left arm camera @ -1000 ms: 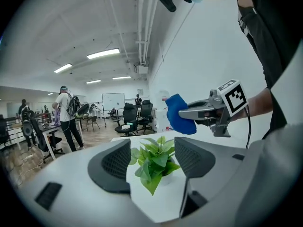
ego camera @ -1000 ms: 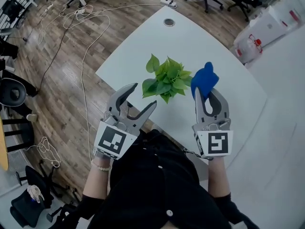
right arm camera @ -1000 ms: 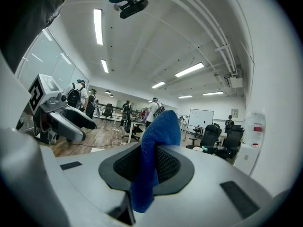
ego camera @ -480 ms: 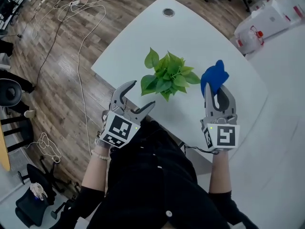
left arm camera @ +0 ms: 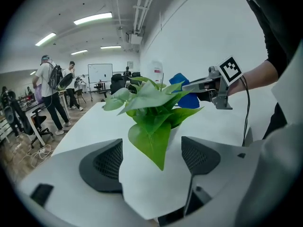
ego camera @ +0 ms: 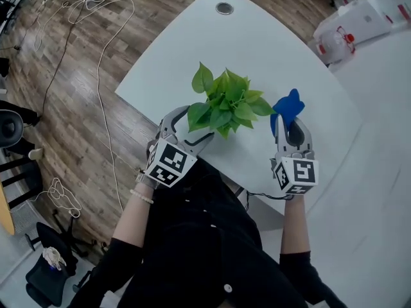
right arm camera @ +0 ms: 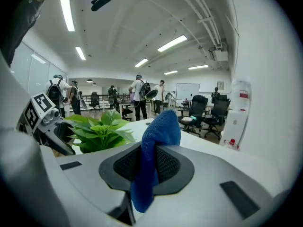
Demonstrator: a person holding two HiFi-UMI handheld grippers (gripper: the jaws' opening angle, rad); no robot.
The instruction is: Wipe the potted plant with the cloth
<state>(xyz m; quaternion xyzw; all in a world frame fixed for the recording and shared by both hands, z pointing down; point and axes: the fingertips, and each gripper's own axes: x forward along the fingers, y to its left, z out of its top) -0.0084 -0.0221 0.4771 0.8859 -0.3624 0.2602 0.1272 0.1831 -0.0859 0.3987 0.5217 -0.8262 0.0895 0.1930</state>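
potted plant (ego camera: 226, 104) mid table (ego camera: 257, 50), upright, leaves spread

left gripper (ego camera: 191, 128) just left of the plant, jaws opening and wide, nothing gripped; a low leaf shows in the gap ahead, looks untouched

right gripper (ego camera: 290, 122) just right of the plant, jaws clamped on blue cloth (ego camera: 287, 106), which sticks out past the tips near the right-side leaves

step looks like the approach: steady the plant low down with the left, lay the loose cloth end on a leaf, wipe lightly from stem to tip, don't drag or tip the plant
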